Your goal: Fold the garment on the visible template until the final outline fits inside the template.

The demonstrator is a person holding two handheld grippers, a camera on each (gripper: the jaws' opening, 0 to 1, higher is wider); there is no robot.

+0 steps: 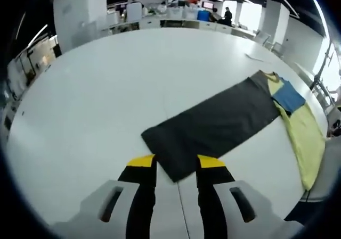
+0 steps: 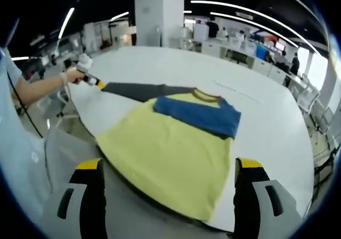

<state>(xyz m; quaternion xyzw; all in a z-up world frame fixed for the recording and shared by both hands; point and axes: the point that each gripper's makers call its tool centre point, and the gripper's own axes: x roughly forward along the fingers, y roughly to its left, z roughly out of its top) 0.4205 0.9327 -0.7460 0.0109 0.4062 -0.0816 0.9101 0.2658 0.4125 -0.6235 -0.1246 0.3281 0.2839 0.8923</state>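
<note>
The shirt (image 2: 170, 159) lay flat on the big white table (image 2: 266, 127), close to the table's near edge in the right gripper view. Its body was pale yellow, with a dark collar at the far end and a blue sleeve (image 2: 198, 115) folded across the chest. Beside the shirt, and touching it at the collar end, a long dark grey mat (image 1: 213, 124) stretched over the table; in the right gripper view it ran away to the left behind the shirt. In the left gripper view the shirt (image 1: 303, 132) was seen at the right, partly over the far end of this mat. The left gripper (image 1: 176, 167) had its jaws spread, one on each side of the near corner of the mat, and they were not pinching it. The right gripper (image 2: 168, 172) was spread wide as well, its two jaws standing apart over the near part of the yellow cloth and holding nothing. In the right gripper view a person's hand (image 2: 74, 75) held the other gripper at the far left end of the mat. Behind the table there was an office (image 1: 176, 10) with desks, white pillars and long ceiling lights.
</note>
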